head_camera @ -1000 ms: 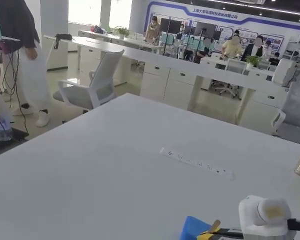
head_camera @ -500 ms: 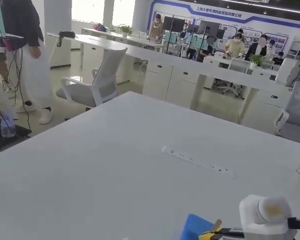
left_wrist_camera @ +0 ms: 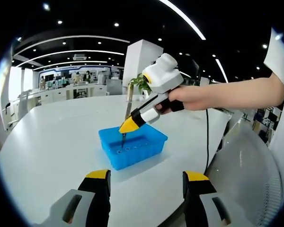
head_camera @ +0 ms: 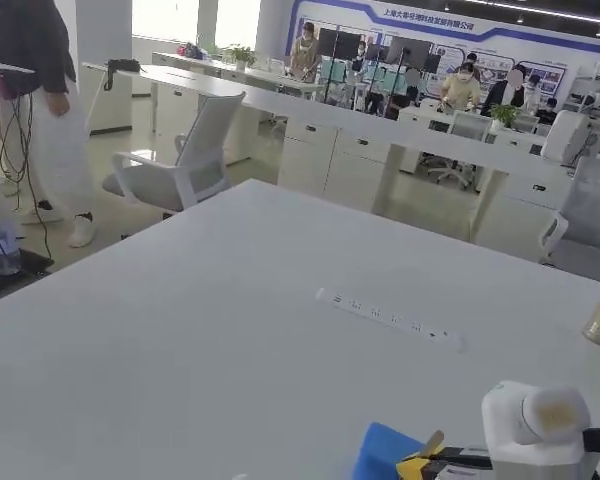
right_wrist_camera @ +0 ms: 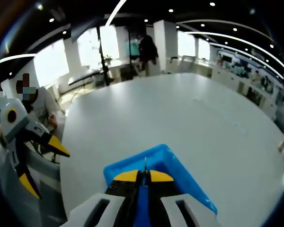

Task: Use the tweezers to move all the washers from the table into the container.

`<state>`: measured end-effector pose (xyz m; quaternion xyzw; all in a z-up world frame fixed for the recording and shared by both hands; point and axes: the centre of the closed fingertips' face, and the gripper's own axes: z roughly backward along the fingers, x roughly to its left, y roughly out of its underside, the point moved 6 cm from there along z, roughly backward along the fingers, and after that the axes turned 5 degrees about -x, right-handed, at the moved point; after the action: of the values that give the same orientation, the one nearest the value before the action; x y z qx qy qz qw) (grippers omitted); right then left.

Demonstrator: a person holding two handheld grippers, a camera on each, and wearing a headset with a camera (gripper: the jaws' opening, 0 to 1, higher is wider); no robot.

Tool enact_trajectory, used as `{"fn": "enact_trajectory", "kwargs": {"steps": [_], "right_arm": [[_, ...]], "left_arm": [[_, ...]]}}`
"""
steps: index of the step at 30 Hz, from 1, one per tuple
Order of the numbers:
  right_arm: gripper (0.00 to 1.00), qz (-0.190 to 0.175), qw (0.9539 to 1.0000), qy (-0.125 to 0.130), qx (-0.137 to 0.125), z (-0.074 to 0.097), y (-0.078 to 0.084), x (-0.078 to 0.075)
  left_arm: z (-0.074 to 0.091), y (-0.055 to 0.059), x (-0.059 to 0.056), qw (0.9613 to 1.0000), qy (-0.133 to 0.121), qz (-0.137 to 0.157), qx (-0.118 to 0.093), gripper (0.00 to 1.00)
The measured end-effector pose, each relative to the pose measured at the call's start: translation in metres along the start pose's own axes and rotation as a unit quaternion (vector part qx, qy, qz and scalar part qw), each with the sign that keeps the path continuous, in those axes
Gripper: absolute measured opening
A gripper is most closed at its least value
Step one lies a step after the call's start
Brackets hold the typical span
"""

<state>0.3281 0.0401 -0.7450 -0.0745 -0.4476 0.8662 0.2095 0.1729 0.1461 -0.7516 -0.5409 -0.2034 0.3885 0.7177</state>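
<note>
I see the right gripper (left_wrist_camera: pixel 128 126) above the blue container (left_wrist_camera: pixel 151 144).
Its jaws clamped on the tweezers (left_wrist_camera: pixel 123 138), tips down inside the container; left gripper (left_wrist_camera: pixel 146 176) jaws apart, empty.

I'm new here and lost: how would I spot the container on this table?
Find the big white table; near its edge, before the left gripper, sits the container. It is a shallow open rectangular tray, the only bright blue thing on the white top, with the right gripper's tweezers pointing down into it.
</note>
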Motion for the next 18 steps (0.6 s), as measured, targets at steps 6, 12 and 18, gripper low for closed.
{"fn": "enact_trajectory", "kwargs": {"steps": [6,12,18], "right_arm": [[0.02,0.038,0.9989,-0.027,-0.002,0.02,-0.01,0.014],[0.02,0.057,0.9968,-0.054,-0.018,0.056,-0.019,0.032],[0.03,0.083,0.9921,-0.087,0.034,0.072,0.008,0.051]], "left_arm": [[0.0,-0.006,-0.002,0.9994,0.015,0.025,-0.019,0.63],[0.004,-0.018,-0.003,0.9993,0.037,-0.006,0.003,0.64],[0.005,-0.059,0.006,0.9969,0.074,0.019,-0.018,0.55]]}}
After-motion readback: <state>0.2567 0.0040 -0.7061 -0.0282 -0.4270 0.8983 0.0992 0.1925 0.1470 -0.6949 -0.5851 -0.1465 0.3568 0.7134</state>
